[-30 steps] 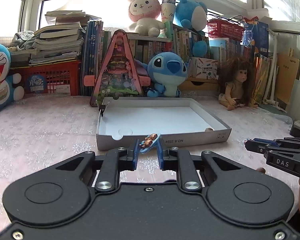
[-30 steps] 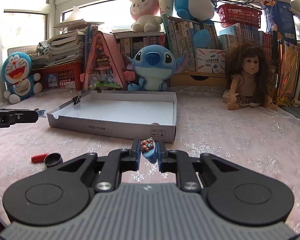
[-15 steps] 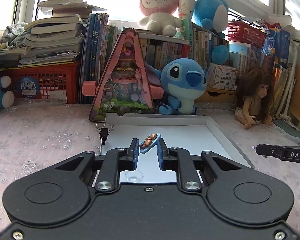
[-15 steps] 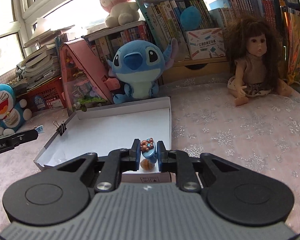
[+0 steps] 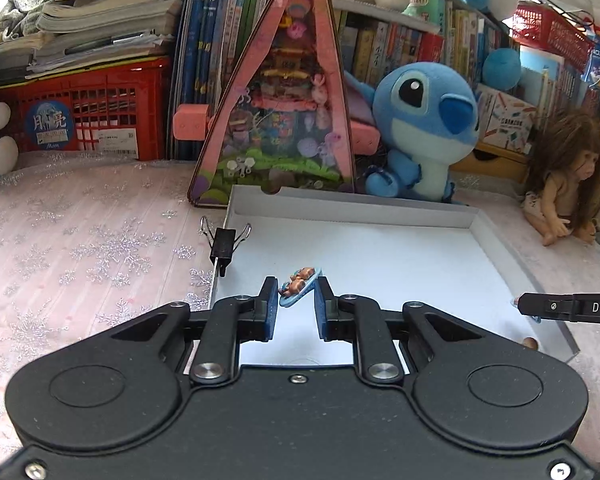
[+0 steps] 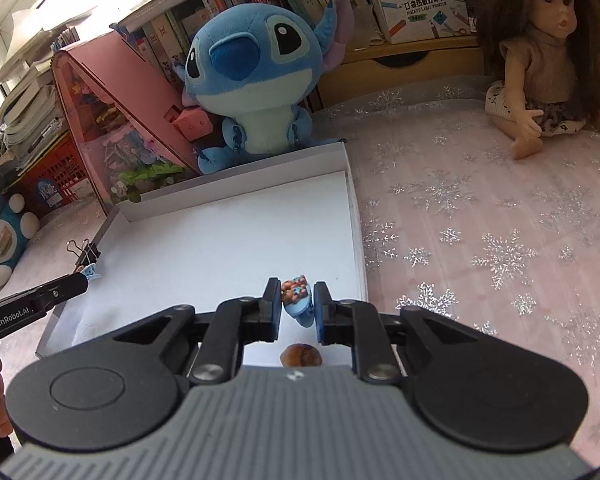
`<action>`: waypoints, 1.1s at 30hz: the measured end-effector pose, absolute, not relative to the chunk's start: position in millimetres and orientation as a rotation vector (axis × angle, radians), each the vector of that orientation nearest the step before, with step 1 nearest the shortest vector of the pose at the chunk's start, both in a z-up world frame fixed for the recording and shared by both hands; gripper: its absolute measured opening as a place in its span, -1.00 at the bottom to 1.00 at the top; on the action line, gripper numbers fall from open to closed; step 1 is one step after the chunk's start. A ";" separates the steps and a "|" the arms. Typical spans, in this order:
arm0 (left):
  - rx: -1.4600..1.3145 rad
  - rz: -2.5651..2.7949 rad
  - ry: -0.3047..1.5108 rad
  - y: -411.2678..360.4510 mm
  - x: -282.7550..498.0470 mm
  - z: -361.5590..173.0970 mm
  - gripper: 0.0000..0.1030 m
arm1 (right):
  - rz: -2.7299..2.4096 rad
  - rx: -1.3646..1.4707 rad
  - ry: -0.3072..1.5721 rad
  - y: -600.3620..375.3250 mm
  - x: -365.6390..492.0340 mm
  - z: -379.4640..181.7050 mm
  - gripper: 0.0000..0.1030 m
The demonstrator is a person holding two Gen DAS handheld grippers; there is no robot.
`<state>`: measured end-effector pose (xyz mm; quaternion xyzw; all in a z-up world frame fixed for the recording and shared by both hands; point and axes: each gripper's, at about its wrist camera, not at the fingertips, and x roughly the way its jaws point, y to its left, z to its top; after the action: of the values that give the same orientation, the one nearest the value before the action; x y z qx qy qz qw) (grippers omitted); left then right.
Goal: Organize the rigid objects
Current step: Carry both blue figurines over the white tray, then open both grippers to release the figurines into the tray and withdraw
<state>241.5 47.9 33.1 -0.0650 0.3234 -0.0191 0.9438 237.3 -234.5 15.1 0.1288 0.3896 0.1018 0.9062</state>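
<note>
1. The left claw (image 5: pixel 297 298) is narrowed on a small blue plate of tiny brown toy food (image 5: pixel 299 286), pinched between its blue pads and tilted, up off the floor of the white box lid (image 5: pixel 352 200).
2. The right claw (image 6: pixel 297 304) is likewise narrowed on a small blue toy dish with brown and coloured bits on top (image 6: pixel 296 296), held above the near right part of the same lid (image 6: pixel 236 184).
3. Just near of that dish, a small brown round piece (image 6: pixel 301 356) lies on the lid floor, partly hidden by the claw body.
4. In the left view the right claw's tip (image 5: pixel 540 306) reaches in from the right edge over the lid's right side; a small brown ball (image 5: pixel 530 343) sits at the lid's near right corner.
5. In the right view the left claw's tip (image 6: pixel 66 286) comes in from the left over the lid's left wall, a bit of blue showing at its end.
6. A black binder clip (image 5: pixel 224 246) is clamped on the lid's left wall (image 6: pixel 87 254).
7. The lid rests on a desk covered with a pink snowflake cloth (image 5: pixel 80 240).
8. Beyond the far wall stand a pink triangular toy house (image 5: pixel 280 112) and a blue plush toy (image 5: pixel 420 124); a long-haired doll (image 6: pixel 540 52) sits far right.
</note>
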 end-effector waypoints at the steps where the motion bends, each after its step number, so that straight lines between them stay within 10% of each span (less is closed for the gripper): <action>1: -0.127 -0.036 0.663 48.1 242.8 30.4 -0.66 | 0.205 0.258 0.810 -232.7 238.8 13.3 -0.59; 27: -0.085 -0.036 0.695 41.3 237.8 11.8 -0.63 | 0.220 0.195 0.801 -225.0 234.2 11.6 -0.31; 33: -0.073 -0.042 0.642 40.0 219.2 25.3 -0.27 | 0.236 0.174 0.756 -225.9 218.5 22.0 -0.12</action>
<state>219.2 40.0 25.3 -0.0357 0.3154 -0.0206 0.9481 218.5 -225.9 22.0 0.0844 0.3679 0.1150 0.9189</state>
